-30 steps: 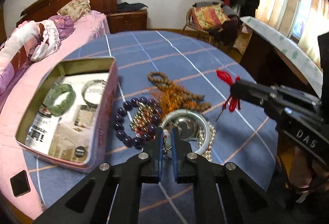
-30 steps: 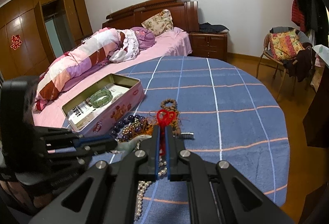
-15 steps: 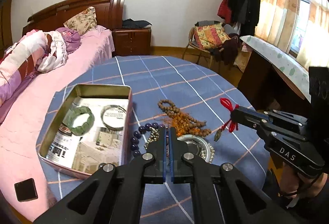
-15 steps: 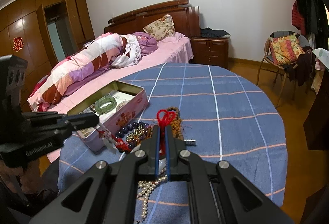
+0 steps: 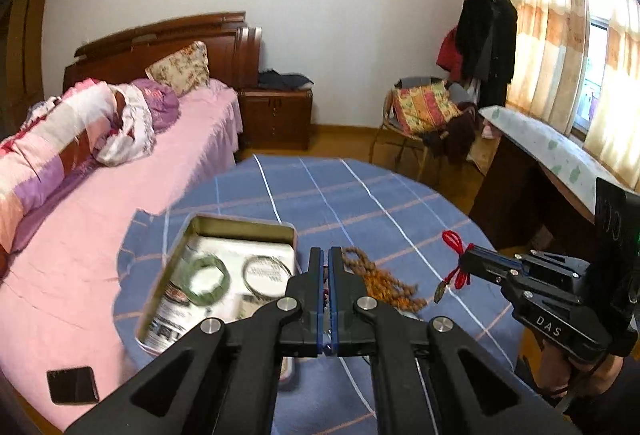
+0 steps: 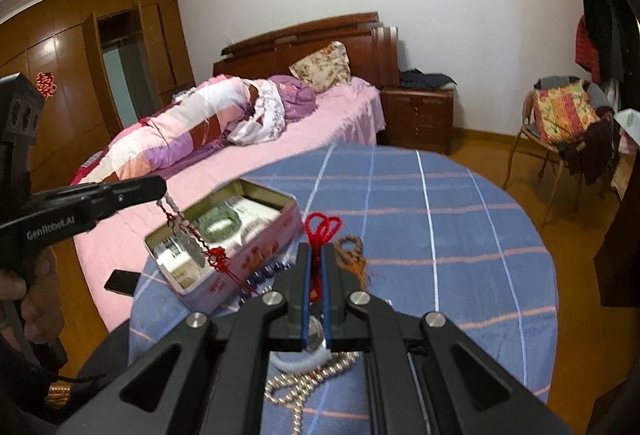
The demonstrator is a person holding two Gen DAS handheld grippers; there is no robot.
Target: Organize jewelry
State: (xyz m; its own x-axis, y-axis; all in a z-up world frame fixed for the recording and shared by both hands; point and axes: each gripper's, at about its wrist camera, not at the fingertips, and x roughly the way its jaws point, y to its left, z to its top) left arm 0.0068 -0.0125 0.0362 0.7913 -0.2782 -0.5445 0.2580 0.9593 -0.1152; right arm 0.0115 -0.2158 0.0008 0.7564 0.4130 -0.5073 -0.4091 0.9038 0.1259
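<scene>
You lifted both clamped grippers, left (image 5: 325, 299) gripping a red-knotted charm string (image 6: 200, 243), right (image 6: 316, 277) a red cord (image 6: 322, 227), above the tin (image 5: 240, 225); beads (image 5: 384, 279) remained beneath.

Red-corded pendant necklace (image 6: 208, 247) strung taut in the air, above open tin (image 6: 256, 255) with green bracelet (image 6: 222, 223).

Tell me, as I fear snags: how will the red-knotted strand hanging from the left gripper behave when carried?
Probably floppy: the strand droops slack from the shut left gripper. Likely light, since a pinch at one end carries it. Its red knot and flat pendant may swing and catch the tin's rim.
</scene>
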